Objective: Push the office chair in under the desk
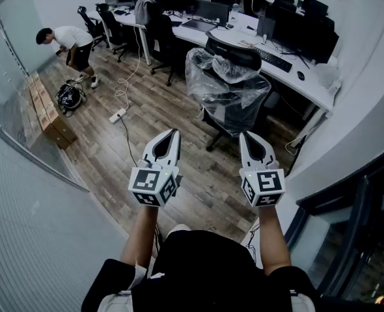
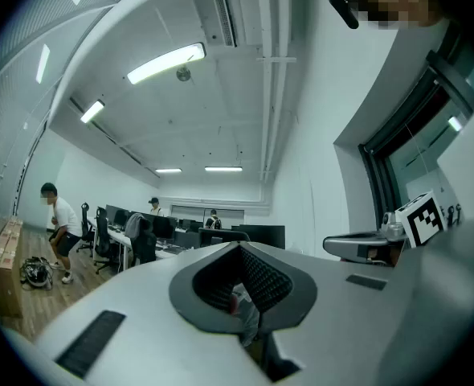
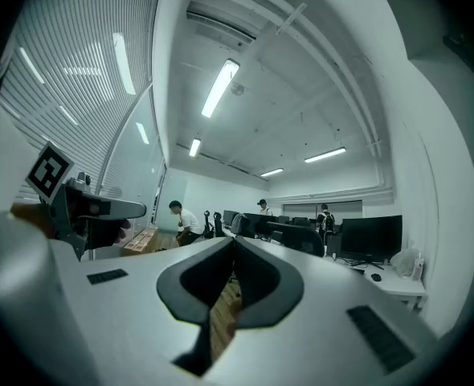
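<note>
A black office chair [image 1: 228, 90] with clear plastic over its back stands pulled out from the long white desk [image 1: 309, 90], its back turned toward me. Both grippers are held up side by side in front of me, short of the chair and not touching it. My left gripper [image 1: 174, 132] is shut with nothing in it, and its closed tips [image 2: 239, 246] point into the room. My right gripper [image 1: 246, 136] is likewise shut and empty, its tips [image 3: 235, 240] aimed toward the chair's dark back [image 3: 301, 236].
A person [image 1: 71, 44] bends over at the back left near a bag. Cardboard boxes [image 1: 49, 116] line the glass partition. A power strip [image 1: 117, 116] with its cable lies on the wood floor. More chairs [image 1: 159, 38], monitors and a keyboard [image 1: 273, 58] fill the desks.
</note>
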The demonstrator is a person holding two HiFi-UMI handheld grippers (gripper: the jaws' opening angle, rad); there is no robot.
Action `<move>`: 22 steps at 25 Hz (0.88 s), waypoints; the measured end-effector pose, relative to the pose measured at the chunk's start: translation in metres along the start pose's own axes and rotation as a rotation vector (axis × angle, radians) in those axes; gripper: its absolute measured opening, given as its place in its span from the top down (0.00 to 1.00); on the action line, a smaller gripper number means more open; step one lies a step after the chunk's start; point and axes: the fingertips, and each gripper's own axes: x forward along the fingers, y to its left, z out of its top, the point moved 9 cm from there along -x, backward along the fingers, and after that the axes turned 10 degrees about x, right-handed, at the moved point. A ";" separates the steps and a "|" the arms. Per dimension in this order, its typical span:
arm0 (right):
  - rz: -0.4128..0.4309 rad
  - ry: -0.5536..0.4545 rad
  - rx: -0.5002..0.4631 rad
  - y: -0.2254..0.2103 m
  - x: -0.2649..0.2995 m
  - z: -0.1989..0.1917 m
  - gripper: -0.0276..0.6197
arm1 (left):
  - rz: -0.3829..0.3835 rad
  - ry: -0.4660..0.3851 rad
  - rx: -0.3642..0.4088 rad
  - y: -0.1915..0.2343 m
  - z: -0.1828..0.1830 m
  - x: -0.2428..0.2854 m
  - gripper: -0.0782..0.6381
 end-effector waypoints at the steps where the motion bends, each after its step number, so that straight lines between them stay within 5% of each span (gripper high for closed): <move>1: 0.001 0.000 0.001 0.000 0.000 0.000 0.92 | -0.003 -0.002 -0.003 0.000 0.001 0.000 0.88; 7: 0.004 -0.003 -0.004 -0.007 0.001 -0.011 0.92 | -0.030 -0.018 -0.084 0.002 0.003 0.000 0.88; 22: 0.014 0.009 0.034 -0.018 -0.005 -0.016 0.92 | 0.003 0.025 -0.024 -0.008 -0.001 -0.001 0.88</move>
